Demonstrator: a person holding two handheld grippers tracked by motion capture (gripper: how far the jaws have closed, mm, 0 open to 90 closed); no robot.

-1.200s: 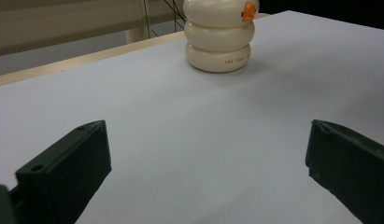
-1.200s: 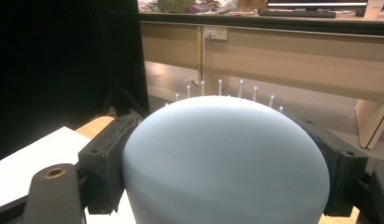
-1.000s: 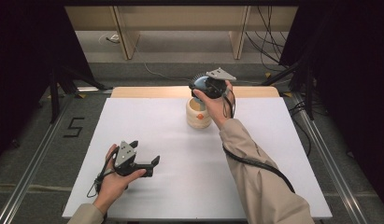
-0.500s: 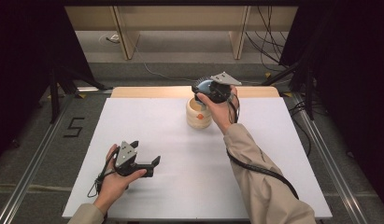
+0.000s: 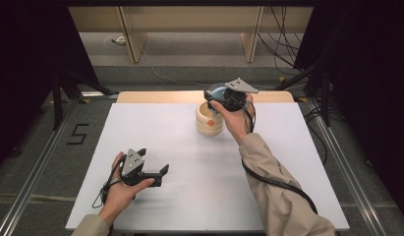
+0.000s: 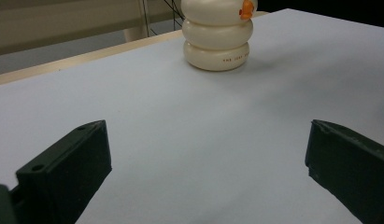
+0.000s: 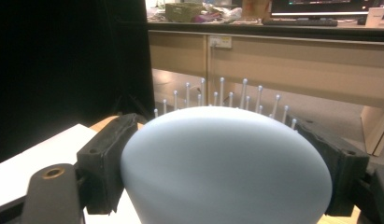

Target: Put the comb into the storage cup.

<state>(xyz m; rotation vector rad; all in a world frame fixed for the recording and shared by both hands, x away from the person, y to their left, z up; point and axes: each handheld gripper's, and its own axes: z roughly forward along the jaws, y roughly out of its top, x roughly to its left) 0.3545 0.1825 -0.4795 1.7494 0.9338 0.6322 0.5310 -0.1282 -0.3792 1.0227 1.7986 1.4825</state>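
Above the cream pot (image 5: 209, 119), right tongs (image 5: 220, 95) pinching the blue brush (image 7: 224, 165) have lifted slightly — likely withdrawing; left tongs (image 5: 153, 173) spread, idle nearer the desk's (image 5: 288, 147) front edge.

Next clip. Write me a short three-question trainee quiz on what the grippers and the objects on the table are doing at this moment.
1. True or false: the left gripper holds the cream container.
2. What does the right gripper clamp?
A. a cable
B. a pale blue brush head with bristle pins
C. nothing
3. Where does the cream container stand on the white table: near the far edge or near the person's edge?

Key:
1. False; its jaws are wide open over bare table.
2. B, the pale blue brush.
3. Near the far edge, just below the right gripper.
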